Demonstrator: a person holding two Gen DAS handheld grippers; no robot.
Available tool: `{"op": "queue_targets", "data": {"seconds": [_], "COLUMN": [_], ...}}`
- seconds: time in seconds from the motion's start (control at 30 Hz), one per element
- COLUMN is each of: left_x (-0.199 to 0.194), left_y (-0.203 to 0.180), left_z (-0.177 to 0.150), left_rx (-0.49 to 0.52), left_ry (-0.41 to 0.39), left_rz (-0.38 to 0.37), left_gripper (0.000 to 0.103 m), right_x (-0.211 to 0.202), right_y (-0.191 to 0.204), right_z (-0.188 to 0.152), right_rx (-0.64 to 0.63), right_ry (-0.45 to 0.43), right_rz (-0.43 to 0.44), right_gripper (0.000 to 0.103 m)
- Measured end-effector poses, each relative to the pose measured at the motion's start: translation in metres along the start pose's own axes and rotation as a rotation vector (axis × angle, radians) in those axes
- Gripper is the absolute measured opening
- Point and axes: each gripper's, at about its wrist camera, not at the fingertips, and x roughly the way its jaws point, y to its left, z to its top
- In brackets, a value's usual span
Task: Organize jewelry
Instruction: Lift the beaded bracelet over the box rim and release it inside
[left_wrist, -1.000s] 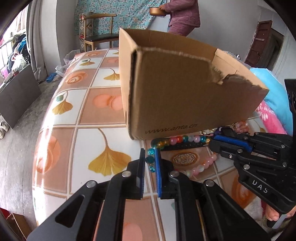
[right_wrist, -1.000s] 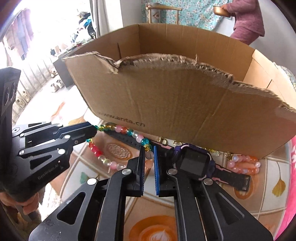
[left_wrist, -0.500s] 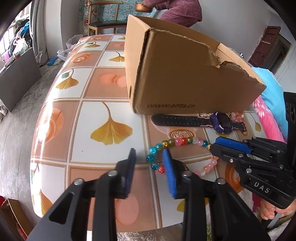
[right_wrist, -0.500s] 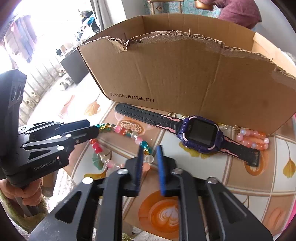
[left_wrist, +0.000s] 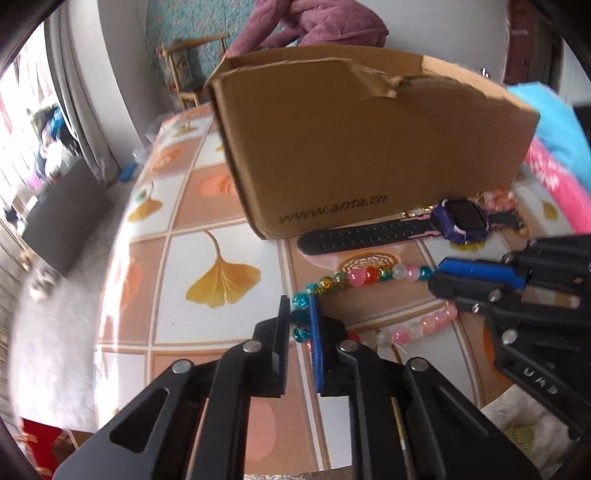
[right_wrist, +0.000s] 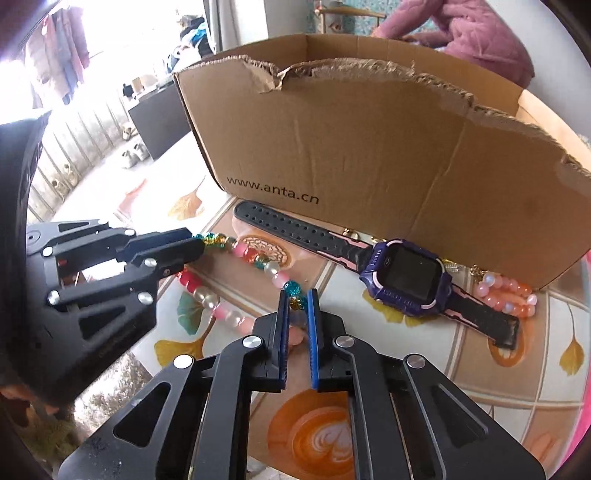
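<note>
We hold the string of bright glass beads (left_wrist: 369, 275) on the tiled table (left_wrist: 229, 236). Our left tongs (left_wrist: 300, 318) and right tongs (right_wrist: 297, 300) have just closed, each pinching it. The purple watch (right_wrist: 406, 282) and pink bead bracelet (right_wrist: 506, 291) still wait outside the brown cardboard box (right_wrist: 369, 155).

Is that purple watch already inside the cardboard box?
No. The purple watch lies flat on the table just in front of the cardboard box, outside its front wall.

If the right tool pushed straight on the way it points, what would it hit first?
Beyond the beads it grips, probably the watch strap, then the box wall behind; depth is hard to judge through the fisheye.
</note>
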Motion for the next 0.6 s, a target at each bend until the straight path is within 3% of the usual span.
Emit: {"op": "queue_targets", "data": {"seconds": [0.17, 0.3, 0.47, 0.6], "left_x": [-0.028, -0.071, -0.123, -0.138], "left_y": [0.001, 0.006, 0.016, 0.025], "left_z": [0.002, 0.018, 0.055, 0.100], "left_rx": [-0.020, -0.001, 0.042, 0.087], "left_ry": [-0.035, -0.144, -0.294, -0.352], "left_rz": [-0.021, -0.003, 0.016, 0.012], "left_gripper": [0.009, 0.009, 0.009, 0.009], "right_x": [-0.036, -0.074, -0.126, -0.137], "right_y": [-0.003, -0.007, -0.012, -0.028], "right_z": [-0.006, 0.011, 0.050, 0.090], "right_rx": [-0.016, -0.047, -0.109, -0.135], "right_ry": [-0.086, -0.186, -0.335, -0.362], "right_rz": [-0.022, -0.027, -0.014, 0.001], "right_gripper": [0.007, 0.007, 0.007, 0.007]}}
